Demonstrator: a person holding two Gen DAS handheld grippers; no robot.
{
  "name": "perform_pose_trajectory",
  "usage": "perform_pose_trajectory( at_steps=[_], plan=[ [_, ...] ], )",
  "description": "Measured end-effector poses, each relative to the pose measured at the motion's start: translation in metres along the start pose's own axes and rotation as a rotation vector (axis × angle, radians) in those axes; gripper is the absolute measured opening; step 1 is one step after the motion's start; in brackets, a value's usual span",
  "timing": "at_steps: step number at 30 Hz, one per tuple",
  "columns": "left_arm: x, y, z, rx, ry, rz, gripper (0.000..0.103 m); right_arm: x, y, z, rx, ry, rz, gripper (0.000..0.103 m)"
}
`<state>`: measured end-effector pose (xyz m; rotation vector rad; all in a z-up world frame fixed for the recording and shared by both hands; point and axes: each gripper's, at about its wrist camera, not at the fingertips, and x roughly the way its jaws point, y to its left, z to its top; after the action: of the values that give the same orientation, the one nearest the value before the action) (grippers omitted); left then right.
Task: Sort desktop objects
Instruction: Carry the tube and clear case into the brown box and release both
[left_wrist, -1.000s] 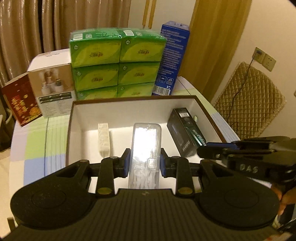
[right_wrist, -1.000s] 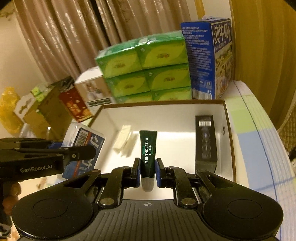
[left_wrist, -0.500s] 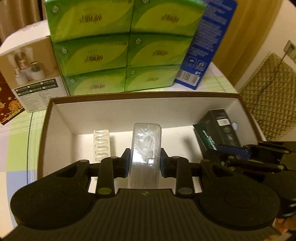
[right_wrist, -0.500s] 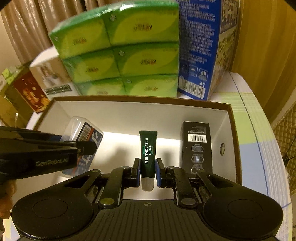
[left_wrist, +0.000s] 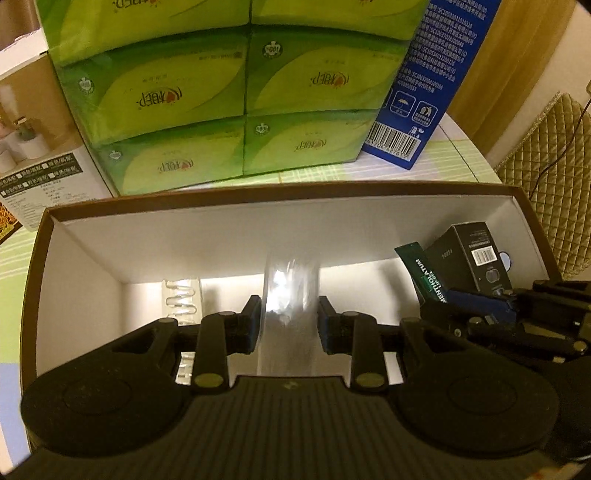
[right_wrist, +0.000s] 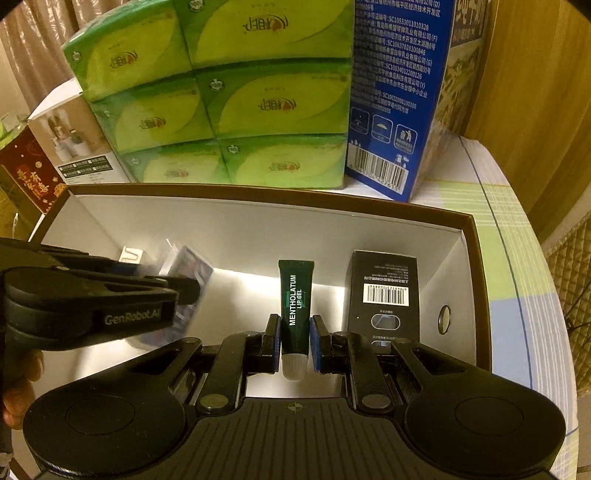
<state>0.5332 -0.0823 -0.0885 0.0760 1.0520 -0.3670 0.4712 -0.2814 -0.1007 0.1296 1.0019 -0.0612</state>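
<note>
Black right gripper (right_wrist: 294, 341) pinching a dark green Mentholatum lip gel tube (right_wrist: 295, 301), white cap toward the camera, left gripper (left_wrist: 288, 325) clamped on a clear plastic case (left_wrist: 290, 295), both over the white-lined brown box (right_wrist: 258, 221), black carton (right_wrist: 384, 291) inside.

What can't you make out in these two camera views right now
- Clear packet in the left gripper: its contents are lost to glare in the left wrist view and blurred in the right wrist view.
- Black carton: its lower end is hidden behind the right gripper.
- White strip: partly covered by the left gripper; too small to identify.
- Tissue packs: cut off by the top edge.
</note>
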Motion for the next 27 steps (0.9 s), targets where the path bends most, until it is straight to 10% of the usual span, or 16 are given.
perform_pose_trajectory(
  at_steps=[17, 20, 27],
  plan=[
    [-0.014, 0.007, -0.002, 0.043, -0.03, 0.017, 0.035, 0.01, 0.002, 0.001, -0.001, -0.024, 0.012, 0.015],
    [-0.02, 0.009, -0.006, 0.05, -0.037, 0.014, 0.048, 0.008, 0.002, -0.002, -0.011, -0.044, 0.026, 0.05],
    [-0.046, 0.016, -0.023, 0.064, -0.086, 0.017, 0.065, -0.019, 0.001, -0.017, -0.03, -0.105, 0.084, 0.069]
  ],
)
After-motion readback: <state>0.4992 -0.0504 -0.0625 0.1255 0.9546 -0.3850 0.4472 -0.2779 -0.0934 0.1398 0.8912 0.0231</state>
